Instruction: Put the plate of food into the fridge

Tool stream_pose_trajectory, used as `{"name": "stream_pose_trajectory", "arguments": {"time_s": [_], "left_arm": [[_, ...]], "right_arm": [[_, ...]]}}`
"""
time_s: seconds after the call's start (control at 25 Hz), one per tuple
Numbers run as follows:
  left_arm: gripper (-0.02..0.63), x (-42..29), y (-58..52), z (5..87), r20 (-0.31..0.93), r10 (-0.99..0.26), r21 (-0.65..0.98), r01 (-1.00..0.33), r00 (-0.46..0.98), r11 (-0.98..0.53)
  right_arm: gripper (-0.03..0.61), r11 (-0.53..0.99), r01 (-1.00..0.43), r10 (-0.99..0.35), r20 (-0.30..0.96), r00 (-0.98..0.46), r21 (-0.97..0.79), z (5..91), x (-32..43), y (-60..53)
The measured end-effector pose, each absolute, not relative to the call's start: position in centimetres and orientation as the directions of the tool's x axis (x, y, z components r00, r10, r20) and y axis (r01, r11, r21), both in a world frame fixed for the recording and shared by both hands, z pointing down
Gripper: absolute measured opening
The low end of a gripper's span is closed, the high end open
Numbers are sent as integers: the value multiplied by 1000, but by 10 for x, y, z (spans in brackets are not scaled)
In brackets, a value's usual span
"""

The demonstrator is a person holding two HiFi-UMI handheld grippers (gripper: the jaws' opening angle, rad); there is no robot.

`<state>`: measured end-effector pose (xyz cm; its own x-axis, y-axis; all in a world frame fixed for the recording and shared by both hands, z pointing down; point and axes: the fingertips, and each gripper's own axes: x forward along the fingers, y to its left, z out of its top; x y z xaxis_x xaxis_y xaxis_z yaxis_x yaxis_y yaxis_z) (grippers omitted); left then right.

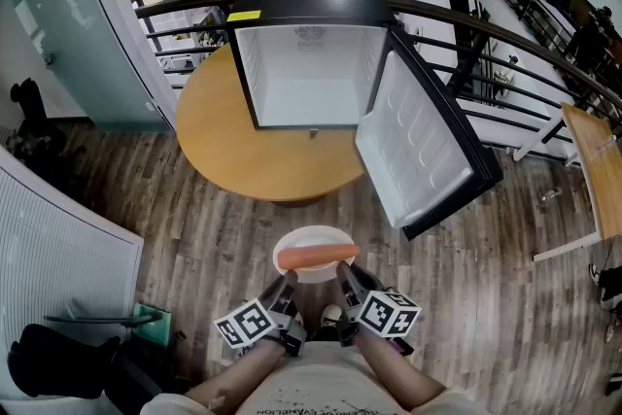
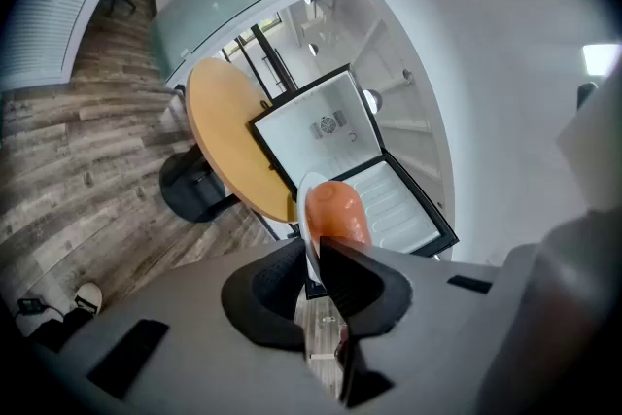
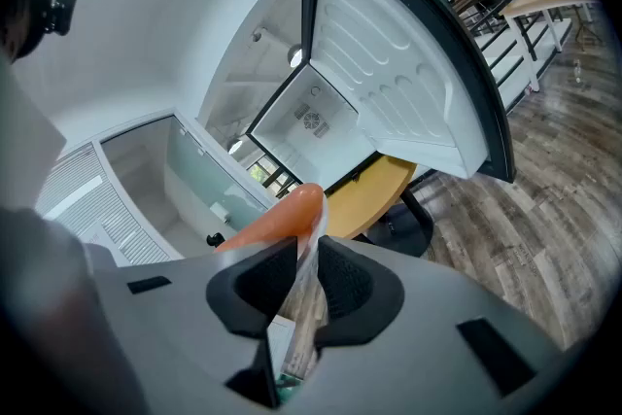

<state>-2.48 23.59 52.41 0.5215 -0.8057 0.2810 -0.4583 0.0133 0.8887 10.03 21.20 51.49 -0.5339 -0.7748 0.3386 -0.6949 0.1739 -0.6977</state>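
Before the open fridge | left gripper, right gripper fingers both clamp plate rim | head view alone shows both.

The plate was white, the food on it orange. The fridge was black outside and white inside. The table was light brown, the floor grey-brown planks. The cubes on the left gripper and right gripper bore black-and-white squares.

The fridge stands open on the round table. Its door juts out at the right, barring that side; bare tabletop fronts the opening.
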Motion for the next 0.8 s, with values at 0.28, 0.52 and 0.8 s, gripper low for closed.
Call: {"name": "stream_pose_trajectory", "arguments": {"time_s": [0.28,0.52,0.8], "left_arm": [[59,-24,234,523,280,-806,888,-459,521,12],[58,-29,233,523,283,-807,887,-462,519,14],[60,-40,226,521,271,-809,887,-461,522,-1]], "right_arm": [[83,176,-693,-774,336,-536,-700,514,101,210],[83,172,-693,-769,343,-539,-700,517,96,210],[81,171,-665,-775,317,-546,-727,514,85,205]]}}
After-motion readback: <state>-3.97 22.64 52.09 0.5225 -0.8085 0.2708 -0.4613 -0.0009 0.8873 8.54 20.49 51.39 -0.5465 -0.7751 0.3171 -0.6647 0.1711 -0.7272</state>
